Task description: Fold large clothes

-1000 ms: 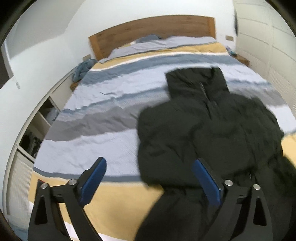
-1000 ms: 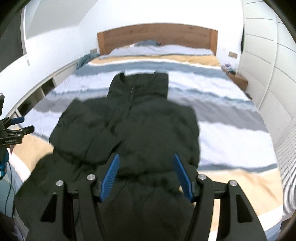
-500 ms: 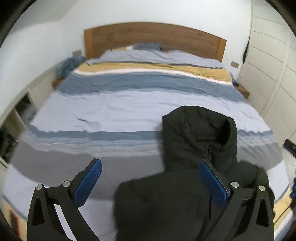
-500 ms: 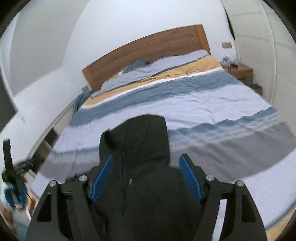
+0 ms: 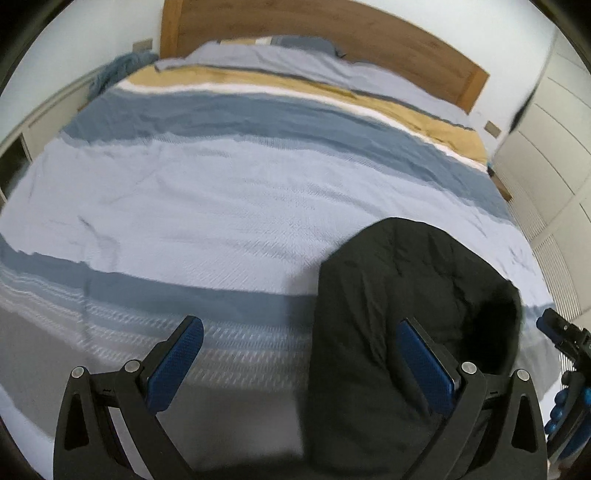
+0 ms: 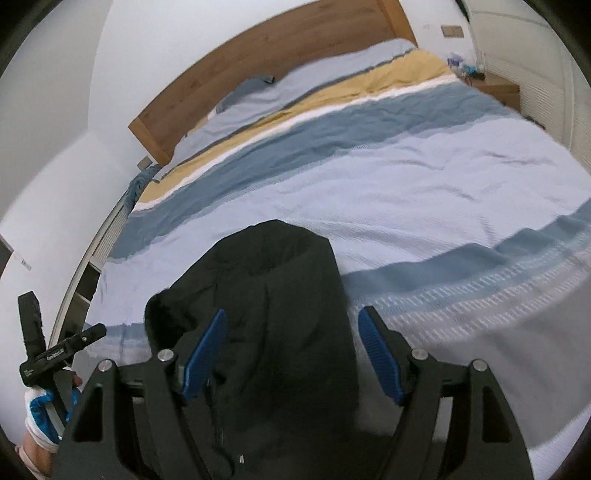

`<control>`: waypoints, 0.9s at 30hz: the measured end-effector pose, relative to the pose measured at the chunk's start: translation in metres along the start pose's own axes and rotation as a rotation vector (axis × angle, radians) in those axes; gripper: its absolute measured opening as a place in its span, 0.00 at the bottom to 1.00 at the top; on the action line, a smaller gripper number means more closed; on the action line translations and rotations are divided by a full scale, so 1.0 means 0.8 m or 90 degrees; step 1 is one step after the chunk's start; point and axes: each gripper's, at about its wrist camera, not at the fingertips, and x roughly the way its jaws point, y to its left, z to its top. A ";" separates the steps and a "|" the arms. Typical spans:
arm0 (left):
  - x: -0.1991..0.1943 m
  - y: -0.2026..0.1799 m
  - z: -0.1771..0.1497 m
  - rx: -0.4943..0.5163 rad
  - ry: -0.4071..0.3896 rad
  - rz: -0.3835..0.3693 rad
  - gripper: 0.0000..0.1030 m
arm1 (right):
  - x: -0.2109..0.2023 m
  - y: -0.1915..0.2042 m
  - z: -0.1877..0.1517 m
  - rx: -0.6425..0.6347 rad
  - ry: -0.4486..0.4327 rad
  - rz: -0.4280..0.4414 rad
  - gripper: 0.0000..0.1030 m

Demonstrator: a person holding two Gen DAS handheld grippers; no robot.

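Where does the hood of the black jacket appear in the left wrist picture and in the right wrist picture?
Left wrist view: the hood lies at lower right, above the right blue finger.
Right wrist view: the hood lies at centre, a little to the left, above the gap between the fingers.
Shared landmark: the wooden headboard at the top.
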 end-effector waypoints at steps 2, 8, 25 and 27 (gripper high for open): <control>0.027 0.003 0.008 -0.011 0.007 -0.004 0.99 | 0.028 -0.002 0.009 0.000 0.009 -0.006 0.71; 0.093 0.006 0.013 -0.062 0.027 -0.047 0.99 | 0.086 -0.009 0.028 -0.011 0.027 -0.014 0.71; 0.027 -0.066 -0.015 0.029 0.029 -0.068 0.12 | 0.064 0.023 0.034 -0.050 0.110 -0.012 0.12; -0.008 -0.071 -0.031 0.047 0.018 -0.079 0.12 | 0.036 0.033 0.028 -0.066 0.108 -0.005 0.12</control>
